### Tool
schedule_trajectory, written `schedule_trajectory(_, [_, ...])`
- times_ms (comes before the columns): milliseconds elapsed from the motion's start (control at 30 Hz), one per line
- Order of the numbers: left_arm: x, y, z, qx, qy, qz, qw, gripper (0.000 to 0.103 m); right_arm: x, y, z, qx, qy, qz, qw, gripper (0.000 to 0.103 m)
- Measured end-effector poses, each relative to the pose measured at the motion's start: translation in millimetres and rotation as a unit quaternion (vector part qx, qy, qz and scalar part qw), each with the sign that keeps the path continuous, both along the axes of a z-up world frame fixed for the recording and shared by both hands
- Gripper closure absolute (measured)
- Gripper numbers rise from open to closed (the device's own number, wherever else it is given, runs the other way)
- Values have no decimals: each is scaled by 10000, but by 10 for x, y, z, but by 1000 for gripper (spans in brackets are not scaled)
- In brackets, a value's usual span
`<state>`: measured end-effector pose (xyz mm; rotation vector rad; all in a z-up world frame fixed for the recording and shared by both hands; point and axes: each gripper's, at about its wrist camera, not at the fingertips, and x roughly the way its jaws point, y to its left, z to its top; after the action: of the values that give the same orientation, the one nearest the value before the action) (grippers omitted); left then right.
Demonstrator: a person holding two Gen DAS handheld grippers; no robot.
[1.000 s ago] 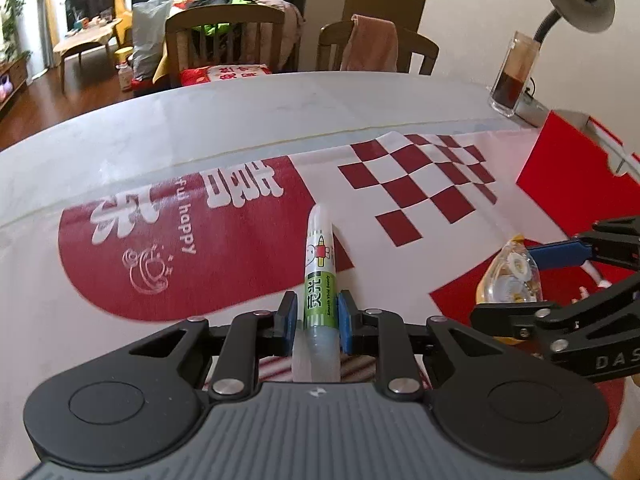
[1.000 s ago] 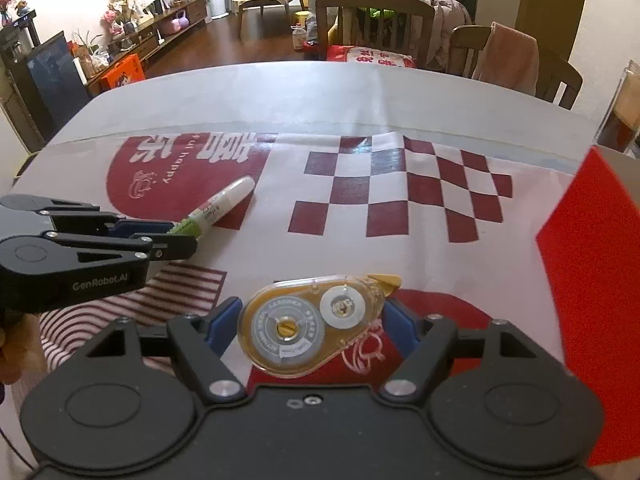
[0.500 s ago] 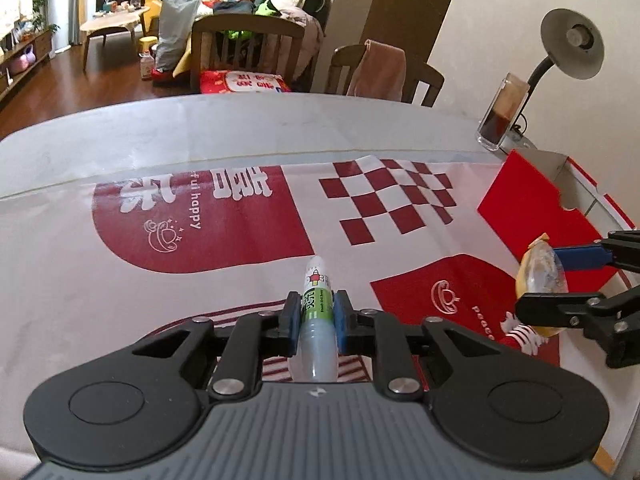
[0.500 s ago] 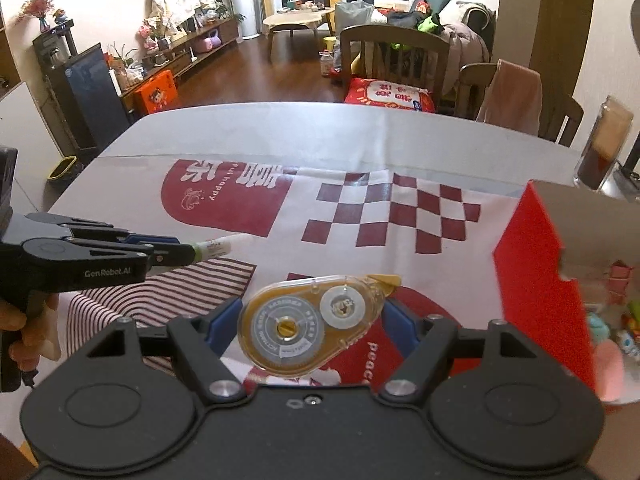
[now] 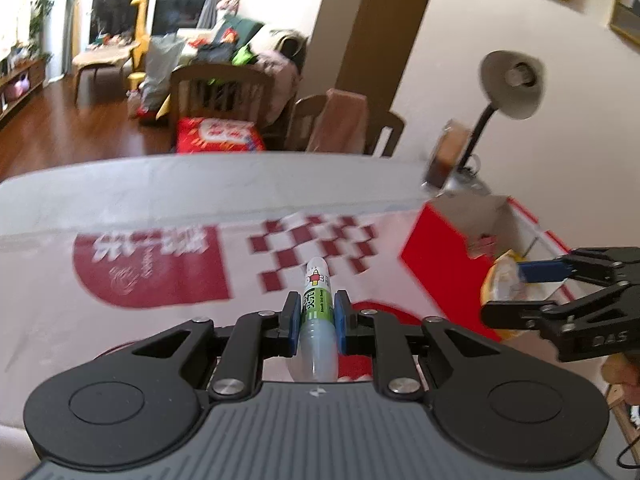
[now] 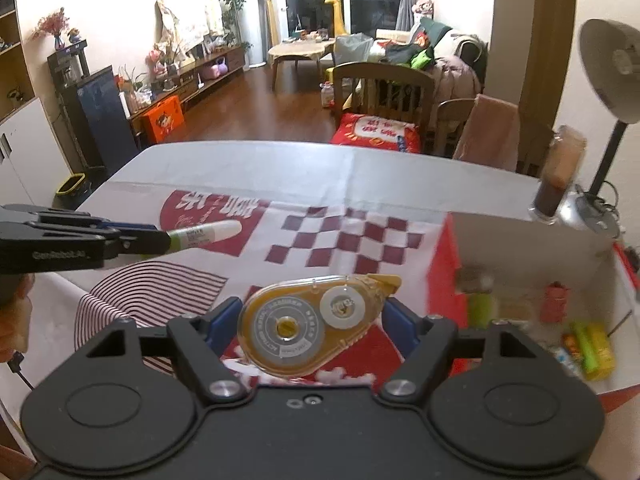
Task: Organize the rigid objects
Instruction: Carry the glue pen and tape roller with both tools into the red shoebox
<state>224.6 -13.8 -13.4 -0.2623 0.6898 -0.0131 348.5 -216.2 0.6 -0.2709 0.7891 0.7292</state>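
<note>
Above the bench, the left hand-held gripper pinches a glue stick while the right hand-held gripper clamps a correction tape, both apparently lifted for carrying toward the red box.

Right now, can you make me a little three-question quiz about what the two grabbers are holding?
1. True or false: the left hand-held gripper is shut on a glue stick.
2. What does the right hand-held gripper hold? A) scissors B) correction tape C) a spoon
3. Fill in: the red box with small things inside sits on the ___ side of the table.

Key: 1 true; 2 B; 3 right
</note>
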Motion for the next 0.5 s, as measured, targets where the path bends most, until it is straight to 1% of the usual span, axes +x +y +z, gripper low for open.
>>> schedule_trajectory(167, [157,-419,188,183,-269,-182,9993,87,155,-327,86,44,-89,-127,9999,28])
schedule_trajectory(233, [232,-560,223,160,-309,-233,9991,87,224,-460,110,55,-115,-174,9998,28])
schedule_trajectory(500, [660,-1213,333,326,-434,-527,9971,87,514,-1012,125,33,-188,-421,9989,28])
